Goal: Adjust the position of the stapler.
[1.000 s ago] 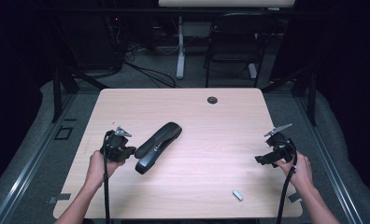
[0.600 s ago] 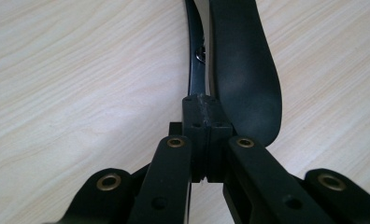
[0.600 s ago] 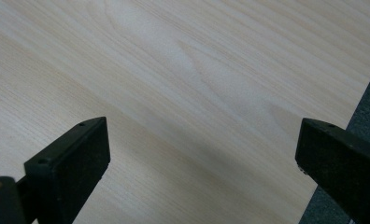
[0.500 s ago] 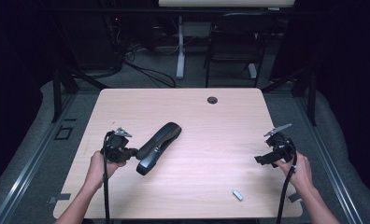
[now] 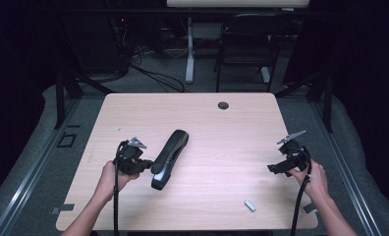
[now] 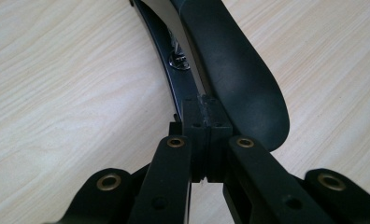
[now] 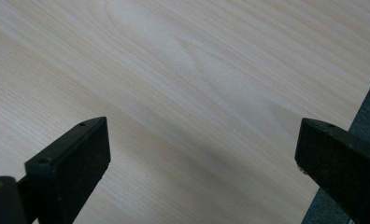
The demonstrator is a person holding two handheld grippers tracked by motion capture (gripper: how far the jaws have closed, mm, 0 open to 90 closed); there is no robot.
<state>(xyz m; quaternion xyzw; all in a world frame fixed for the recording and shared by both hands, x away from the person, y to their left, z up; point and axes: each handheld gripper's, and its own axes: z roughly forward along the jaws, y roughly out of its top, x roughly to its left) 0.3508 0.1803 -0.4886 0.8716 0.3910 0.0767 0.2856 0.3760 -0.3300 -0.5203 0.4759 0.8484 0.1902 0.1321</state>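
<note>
Table (image 5: pixel 207 118): we see a pale wood top, mostly bare, which leaves us free room to work the piece across it.

Black curved piece (image 5: pixel 169 158): it lies flat at about 8 o'clock from the table's middle, its long axis running from 1 o'clock to 7 o'clock. In the left gripper view (image 6: pixel 230 70) a broad padded part sits over a thin curved bar with a screw; we judge it an armrest-like part, though we cannot tell for sure.

Left gripper (image 5: pixel 142 164): we hold it at the piece's 9 o'clock side, low on the table. Its jaws are pressed together on the thin edge of the bar (image 6: pixel 205 126), which we judge the only place slim enough to pinch.

Right gripper (image 5: pixel 276 168): we keep it well apart, near the table's 4 o'clock edge, jaws spread wide with nothing between them (image 7: pixel 202 154), ready, we think, to take the other end.

Small grey block (image 5: pixel 250 205): it lies loose at 5 o'clock, near the front edge, touching nothing.
</note>
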